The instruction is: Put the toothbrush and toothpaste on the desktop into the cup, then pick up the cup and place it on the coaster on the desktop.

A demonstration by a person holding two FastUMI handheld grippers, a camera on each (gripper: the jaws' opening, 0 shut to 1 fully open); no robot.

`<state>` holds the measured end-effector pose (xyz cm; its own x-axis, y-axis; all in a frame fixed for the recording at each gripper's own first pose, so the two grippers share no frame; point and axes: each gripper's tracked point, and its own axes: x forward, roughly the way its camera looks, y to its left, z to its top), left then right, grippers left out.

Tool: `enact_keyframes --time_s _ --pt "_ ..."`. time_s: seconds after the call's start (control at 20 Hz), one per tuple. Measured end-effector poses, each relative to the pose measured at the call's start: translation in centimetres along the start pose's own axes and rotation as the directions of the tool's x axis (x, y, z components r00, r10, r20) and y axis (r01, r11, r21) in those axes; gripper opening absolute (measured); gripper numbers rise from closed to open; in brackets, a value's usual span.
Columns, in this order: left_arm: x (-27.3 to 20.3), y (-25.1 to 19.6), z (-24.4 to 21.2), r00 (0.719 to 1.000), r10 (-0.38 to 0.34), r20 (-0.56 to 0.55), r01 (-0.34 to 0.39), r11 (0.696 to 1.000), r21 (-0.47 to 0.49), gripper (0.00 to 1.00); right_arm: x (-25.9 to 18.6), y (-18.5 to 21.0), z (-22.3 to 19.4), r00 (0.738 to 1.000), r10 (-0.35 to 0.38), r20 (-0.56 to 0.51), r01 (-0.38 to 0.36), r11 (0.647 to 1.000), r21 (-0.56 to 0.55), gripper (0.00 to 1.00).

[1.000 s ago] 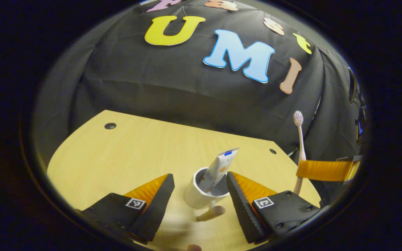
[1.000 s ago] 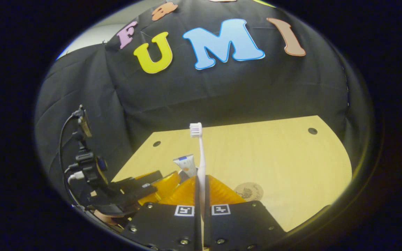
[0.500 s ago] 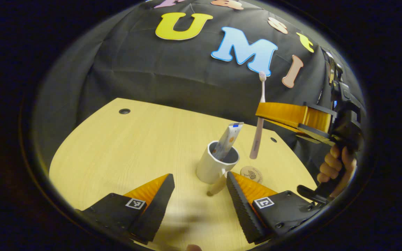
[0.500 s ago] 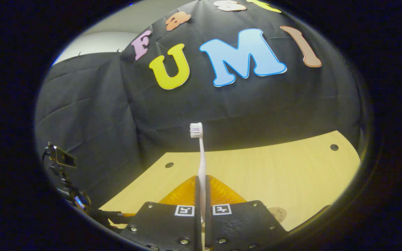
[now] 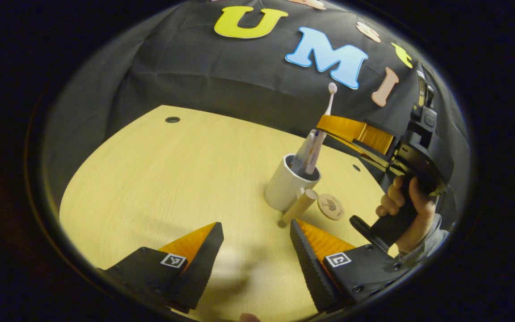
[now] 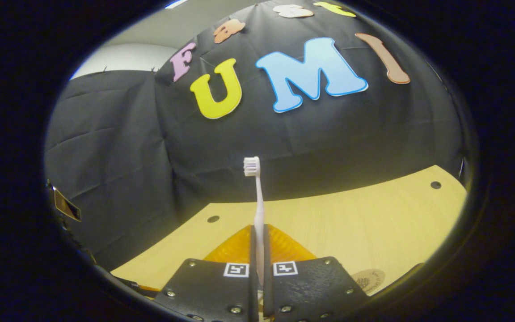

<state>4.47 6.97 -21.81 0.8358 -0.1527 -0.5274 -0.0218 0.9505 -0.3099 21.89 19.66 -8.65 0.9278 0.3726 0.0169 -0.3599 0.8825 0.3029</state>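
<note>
A white cup (image 5: 285,190) with a wooden handle stands on the wooden desktop (image 5: 172,179), and the toothpaste tube (image 5: 304,150) leans inside it. My right gripper (image 5: 324,129) hovers over the cup, shut on a pale toothbrush (image 5: 321,134) whose lower end dips into the cup mouth. In the right gripper view the toothbrush (image 6: 258,210) rises bristles up from between the closed fingers of my right gripper (image 6: 258,250). A round coaster (image 5: 331,206) lies just right of the cup. My left gripper (image 5: 255,250) is open, short of the cup, holding nothing.
A hand (image 5: 407,210) grips the right gripper's handle at the right. Small round holes (image 5: 172,120) sit near the desktop's far edge. The coaster (image 6: 368,279) also peeks out beside the right gripper's body. The black cloth wall closes off the back.
The right gripper has carried the toothbrush over the cup and lowered its end into the cup mouth. The left gripper has drawn back from the cup, still open.
</note>
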Motion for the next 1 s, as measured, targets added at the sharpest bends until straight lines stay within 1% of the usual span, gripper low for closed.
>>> enact_keyframes --time_s 0.05,0.15,0.25,0.3,0.35,0.45,0.55,0.6,0.65,0.75,0.95,1.0 --pt "0.1 0.2 0.0 1.0 0.002 -0.001 -0.002 1.0 0.004 1.0 0.0 -0.1 -0.1 1.0 -0.005 0.009 0.004 1.0 0.002 0.05" --pt "0.3 0.4 0.0 1.0 0.006 0.0 -0.006 1.0 0.014 0.94 -0.1 -0.1 -0.2 1.0 -0.006 0.014 0.006 1.0 -0.012 0.05" --pt "0.4 0.3 0.1 1.0 0.002 -0.001 -0.002 1.0 0.018 1.0 -0.3 0.3 -0.4 1.0 0.006 0.013 -0.005 0.999 -0.033 0.07" --pt "0.3 0.3 0.1 1.0 0.001 -0.004 0.0 1.0 0.019 0.94 -0.4 0.4 -0.3 1.0 0.009 0.014 -0.009 0.999 -0.041 0.11" --pt "0.2 0.1 0.1 1.0 -0.001 -0.007 0.001 1.0 0.02 0.94 -0.5 0.5 -0.5 1.0 0.017 0.008 -0.016 0.999 -0.046 0.14" --pt "0.4 -0.1 -0.1 1.0 -0.005 -0.009 0.005 1.0 0.024 0.95 -0.4 0.7 -0.7 0.999 0.034 -0.017 -0.035 0.998 -0.051 0.35" --pt "0.4 -0.3 0.1 1.0 -0.01 -0.009 0.01 0.999 0.032 0.96 -0.5 0.5 -0.3 0.999 0.025 -0.023 -0.026 0.997 -0.07 0.77" --pt "0.4 -0.5 0.0 1.0 -0.011 -0.009 0.012 0.999 0.038 0.97 -0.7 0.3 0.2 1.0 0.02 -0.011 -0.02 0.996 -0.086 0.84" --pt "0.4 -0.7 0.1 1.0 -0.012 -0.007 0.012 0.999 0.044 0.97 -0.7 0.2 0.2 1.0 0.018 -0.01 -0.019 0.995 -0.097 0.88" --pt "0.3 -1.1 0.2 1.0 -0.015 -0.003 0.015 0.999 0.052 0.98 -0.9 -0.2 0.2 1.0 0.017 -0.02 -0.019 0.994 -0.104 0.91" --pt "0.4 -2.0 0.3 1.0 -0.02 -0.001 0.02 0.999 0.04 0.99 -2.0 -0.6 1.5 1.0 0.024 -0.015 -0.025 0.997 -0.078 0.91" --pt "0.6 -2.6 0.5 1.0 -0.023 -0.003 0.023 0.999 0.031 0.97 -2.6 -0.9 2.1 1.0 0.02 -0.009 -0.021 0.997 -0.08 0.91"
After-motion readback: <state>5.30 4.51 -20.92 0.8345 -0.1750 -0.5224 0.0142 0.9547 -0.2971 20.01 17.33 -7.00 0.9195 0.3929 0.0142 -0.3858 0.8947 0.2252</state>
